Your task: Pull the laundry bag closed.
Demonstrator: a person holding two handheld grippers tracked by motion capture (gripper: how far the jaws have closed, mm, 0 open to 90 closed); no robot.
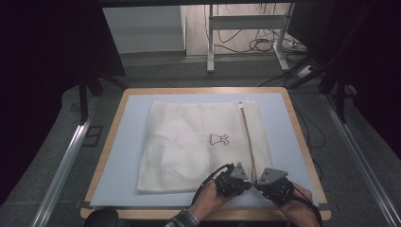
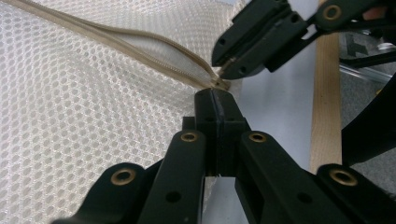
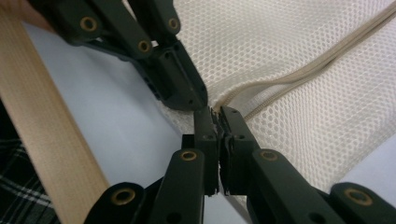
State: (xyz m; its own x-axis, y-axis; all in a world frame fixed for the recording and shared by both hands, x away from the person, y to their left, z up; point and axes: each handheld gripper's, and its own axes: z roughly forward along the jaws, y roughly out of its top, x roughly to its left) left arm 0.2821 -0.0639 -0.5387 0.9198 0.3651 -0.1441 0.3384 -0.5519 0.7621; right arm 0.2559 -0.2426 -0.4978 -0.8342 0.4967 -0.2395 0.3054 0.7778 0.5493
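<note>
A table with a pale blue mat carries a white mesh laundry bag, which lies flat and takes up most of the middle, its near edge just short of the person's hands. Down the right part of the bag runs a beige zipper, its long axis going from the far edge toward the near edge, and its near end comes out right where the two tools meet. The left gripper sits just left of that line and the right gripper just right of it, their tips almost touching at the near right corner of the bag. In the left gripper view the left jaws are clenched, apparently on the mesh beside the zipper end, though the pinch itself is hidden; the right gripper is clamped at the small metal piece there, probably the slider or its pull. In the right gripper view the right jaws are likewise closed at that zipper end. So the track lies straight away from both jaws, toward the far side; a pull would likely run along it, with the left holding the bag down.
</note>
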